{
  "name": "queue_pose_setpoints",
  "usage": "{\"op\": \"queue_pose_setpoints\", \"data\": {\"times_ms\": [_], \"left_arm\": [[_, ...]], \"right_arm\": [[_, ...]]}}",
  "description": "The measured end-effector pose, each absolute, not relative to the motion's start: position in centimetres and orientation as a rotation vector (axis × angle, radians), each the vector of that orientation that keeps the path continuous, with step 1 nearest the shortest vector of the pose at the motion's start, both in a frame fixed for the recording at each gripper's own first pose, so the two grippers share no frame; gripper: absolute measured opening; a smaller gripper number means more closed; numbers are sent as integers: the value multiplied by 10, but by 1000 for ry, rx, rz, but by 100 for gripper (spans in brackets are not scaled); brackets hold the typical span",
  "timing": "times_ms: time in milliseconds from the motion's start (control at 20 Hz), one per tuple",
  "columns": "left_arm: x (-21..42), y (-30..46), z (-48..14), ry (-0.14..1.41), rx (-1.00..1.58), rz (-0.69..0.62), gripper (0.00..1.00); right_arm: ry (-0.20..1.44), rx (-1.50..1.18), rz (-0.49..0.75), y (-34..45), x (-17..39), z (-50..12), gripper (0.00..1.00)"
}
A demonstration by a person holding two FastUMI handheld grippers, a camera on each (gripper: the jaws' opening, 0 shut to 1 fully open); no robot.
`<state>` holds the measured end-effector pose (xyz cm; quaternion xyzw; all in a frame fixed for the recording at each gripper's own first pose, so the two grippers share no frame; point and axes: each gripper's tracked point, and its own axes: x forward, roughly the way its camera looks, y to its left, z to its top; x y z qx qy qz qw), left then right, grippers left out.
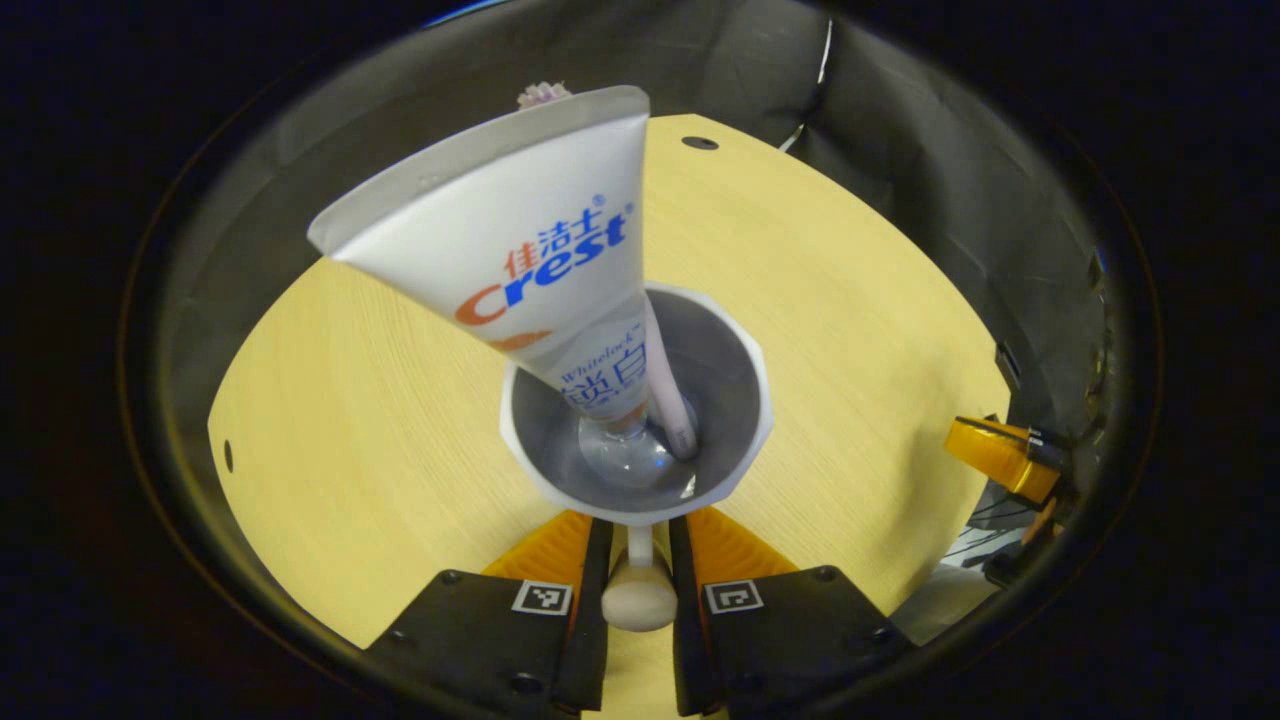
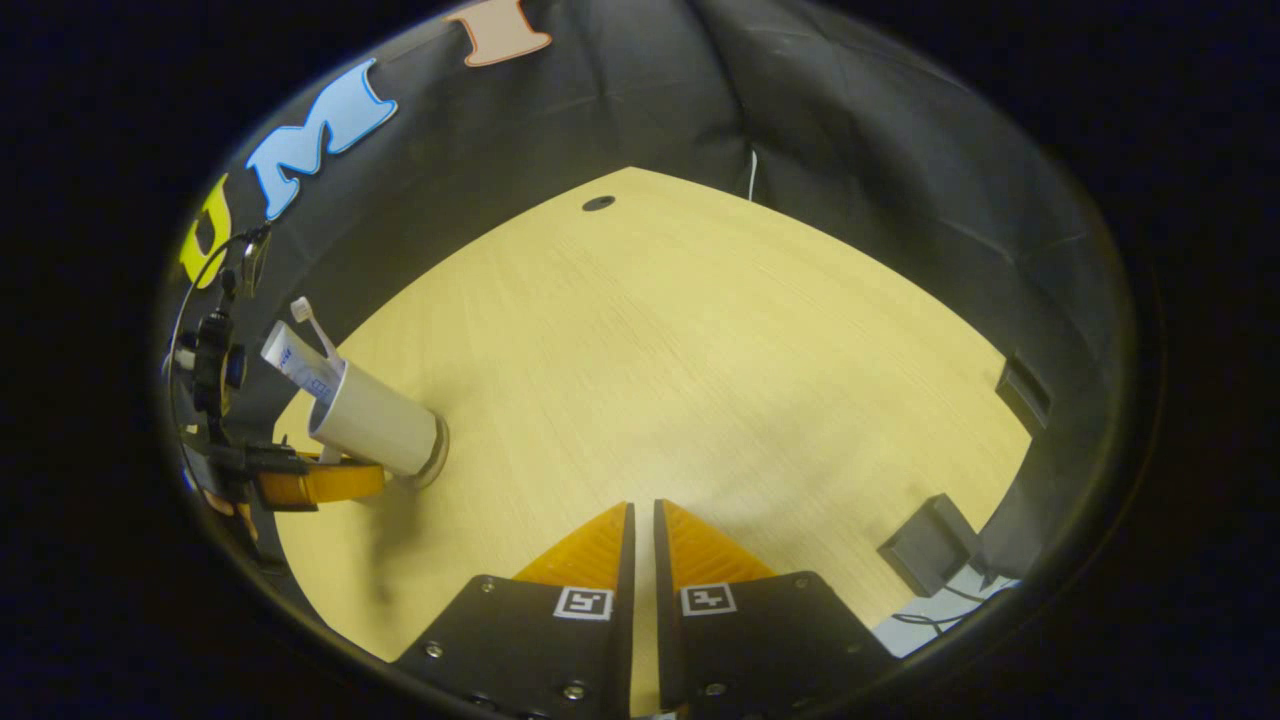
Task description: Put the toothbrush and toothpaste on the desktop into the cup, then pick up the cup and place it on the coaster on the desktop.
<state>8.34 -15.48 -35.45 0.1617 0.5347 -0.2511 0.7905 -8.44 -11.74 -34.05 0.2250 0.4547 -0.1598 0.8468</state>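
White cup (image 1: 637, 400) (handle) in left jaws

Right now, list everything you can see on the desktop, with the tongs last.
white round cup: one, white, on the desktop
white toothpaste tube: one, white, standing in the cup
pale pink toothbrush: one, pink, in the cup beside the tube
dark grey flat box: one, dark grey, at the desktop's edge
pale wooden desktop: one, light yellow
left tongs: closed on the cup's knobbed handle
right tongs: shut, empty, above the desktop
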Motion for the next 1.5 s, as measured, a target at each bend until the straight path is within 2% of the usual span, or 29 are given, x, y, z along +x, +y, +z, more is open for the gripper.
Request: {"op": "queue_pose_setpoints", "data": {"times_ms": [150, 500, 800, 900, 950, 1000, 1050, 1100, 1250, 1350, 1500], "left_arm": [[78, -149, -360, 1135, 419, -539, 33], [74, -155, -361, 1113, 392, -528, 34], [70, -160, -367, 1111, 403, -513, 39], [73, -165, -366, 1098, 379, -510, 43], [72, -165, -366, 1094, 376, -513, 48], [70, -166, -365, 1089, 368, -519, 48], [70, -168, -364, 1082, 360, -526, 57], [69, -168, -363, 1074, 356, -524, 59], [69, -163, -358, 1041, 344, -512, 63], [66, -155, -359, 1037, 336, -505, 70], [59, -139, -357, 1034, 321, -487, 70]], "right_arm": [[969, 499, -352, -121, -87, -344, 10], [985, 522, -361, -123, -86, -351, 10], [996, 516, -338, -116, -89, -349, 10], [994, 513, -334, -116, -89, -349, 10], [993, 511, -334, -116, -90, -348, 10], [994, 512, -334, -116, -90, -348, 10], [997, 514, -335, -115, -90, -349, 10], [1001, 516, -336, -115, -91, -350, 10], [1011, 513, -331, -111, -92, -350, 10], [1016, 506, -319, -107, -91, -351, 10], [1022, 492, -291, -97, -87, -351, 10]]}}
